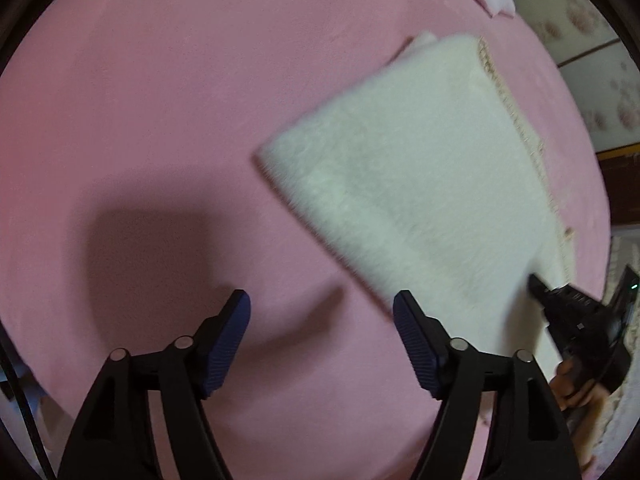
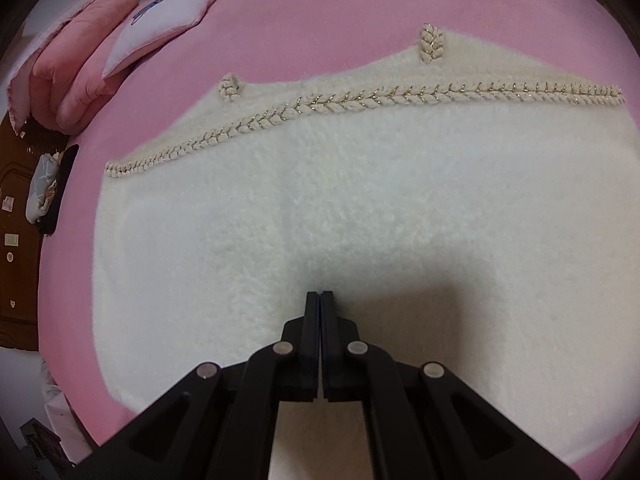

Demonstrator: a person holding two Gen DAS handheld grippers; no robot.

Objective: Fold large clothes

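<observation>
Cream fluffy knit garment point(image 2: 320, 208) with braided gold-flecked trim point(image 2: 360, 102) lay folded flat on pink bedspread point(image 1: 160, 100), centre frame. Left gripper point(image 1: 322, 340) gaped wide, empty, over bedspread. Right gripper point(image 2: 320, 298) was pressed closed; any pinched fabric indiscernible.

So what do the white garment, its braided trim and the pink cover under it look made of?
Garment: fluffy white knit or faux fur, judging by its fuzzy, matte pile. Trim: plaited cream cord with glinting gold-looking thread. Cover: soft pink fabric, matte and smooth, possibly fleece or velvet; the exact fibre is unclear.
</observation>
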